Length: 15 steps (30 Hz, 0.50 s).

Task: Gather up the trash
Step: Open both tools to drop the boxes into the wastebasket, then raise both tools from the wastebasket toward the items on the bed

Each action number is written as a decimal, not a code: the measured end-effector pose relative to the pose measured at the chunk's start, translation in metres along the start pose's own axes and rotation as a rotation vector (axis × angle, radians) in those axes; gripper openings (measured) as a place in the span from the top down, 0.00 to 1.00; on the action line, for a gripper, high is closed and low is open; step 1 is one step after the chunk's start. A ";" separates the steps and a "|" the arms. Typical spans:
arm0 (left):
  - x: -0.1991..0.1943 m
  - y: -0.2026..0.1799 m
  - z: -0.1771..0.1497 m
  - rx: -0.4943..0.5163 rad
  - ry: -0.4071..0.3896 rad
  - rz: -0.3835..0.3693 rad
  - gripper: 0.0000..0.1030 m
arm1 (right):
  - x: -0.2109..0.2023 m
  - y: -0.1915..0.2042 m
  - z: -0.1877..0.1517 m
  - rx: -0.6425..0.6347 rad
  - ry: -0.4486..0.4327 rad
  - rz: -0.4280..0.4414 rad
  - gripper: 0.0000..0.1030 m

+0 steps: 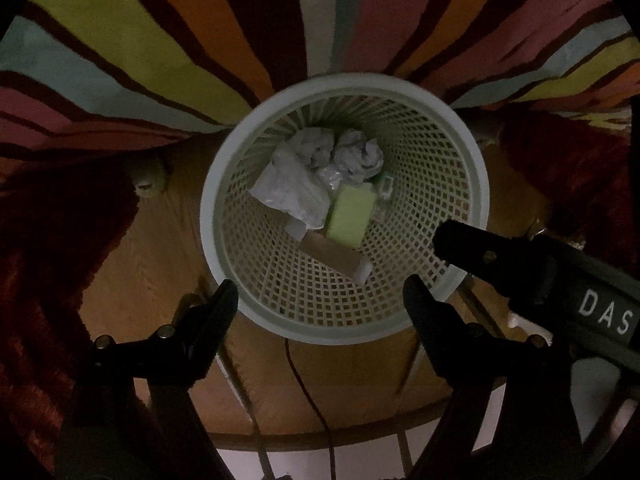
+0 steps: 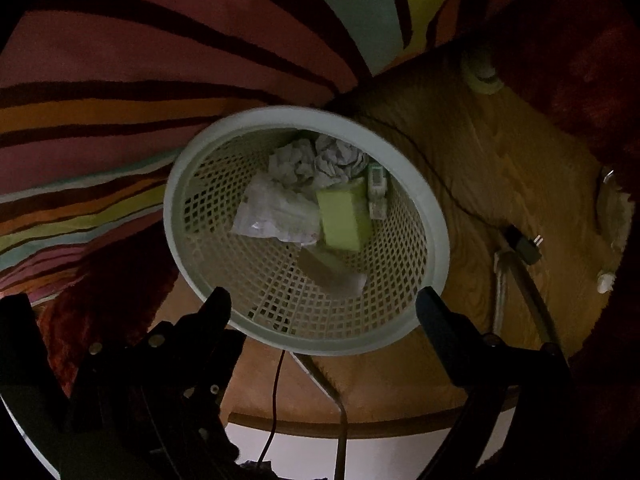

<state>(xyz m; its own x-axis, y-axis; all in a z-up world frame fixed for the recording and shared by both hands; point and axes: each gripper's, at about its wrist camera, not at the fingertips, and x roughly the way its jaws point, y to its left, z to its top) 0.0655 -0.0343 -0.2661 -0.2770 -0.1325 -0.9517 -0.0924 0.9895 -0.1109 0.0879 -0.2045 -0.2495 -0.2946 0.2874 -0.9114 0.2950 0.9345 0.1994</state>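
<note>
A pale mesh waste basket (image 1: 218, 184) stands on the wooden floor; it also shows in the right wrist view (image 2: 436, 216). Inside lie crumpled white paper (image 1: 352, 156) (image 2: 316, 158), a white plastic bag (image 1: 292, 188) (image 2: 272, 208), a light green box (image 1: 351, 216) (image 2: 344, 218), a brown cardboard piece (image 1: 332, 254) (image 2: 320, 268) and a small white packet (image 2: 377, 188). My left gripper (image 1: 320, 296) is open and empty above the basket's near rim. My right gripper (image 2: 322, 300) is open and empty above the same rim; one of its fingers (image 1: 480, 252) shows in the left wrist view.
A striped multicoloured rug (image 1: 120, 60) (image 2: 120, 80) lies beyond the basket. Dark red shaggy fabric (image 1: 48, 240) (image 2: 580, 60) flanks the wooden floor (image 1: 152, 264). A thin cable (image 1: 304, 384) and a plug (image 2: 528, 250) lie on the floor. A round pale furniture foot (image 1: 148, 176) (image 2: 482, 76) stands nearby.
</note>
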 end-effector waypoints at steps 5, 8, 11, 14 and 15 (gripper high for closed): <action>-0.021 0.002 -0.009 -0.003 -0.065 -0.017 0.20 | -0.030 0.009 -0.012 -0.050 -0.093 0.023 0.13; -0.038 0.003 -0.016 -0.001 -0.117 -0.018 0.20 | -0.051 0.016 -0.022 -0.083 -0.161 0.033 0.13; -0.054 0.002 -0.021 0.002 -0.172 -0.009 0.20 | -0.068 0.018 -0.030 -0.106 -0.217 0.043 0.13; -0.069 0.002 -0.026 0.008 -0.221 -0.002 0.20 | -0.080 0.020 -0.036 -0.128 -0.256 0.047 0.13; -0.075 0.002 -0.029 0.010 -0.241 -0.002 0.20 | -0.084 0.021 -0.038 -0.137 -0.268 0.046 0.13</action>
<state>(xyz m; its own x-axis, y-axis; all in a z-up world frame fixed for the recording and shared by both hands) 0.0587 -0.0243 -0.1872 -0.0407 -0.1184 -0.9921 -0.0830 0.9899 -0.1147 0.0843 -0.2012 -0.1546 -0.0280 0.2818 -0.9591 0.1715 0.9466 0.2731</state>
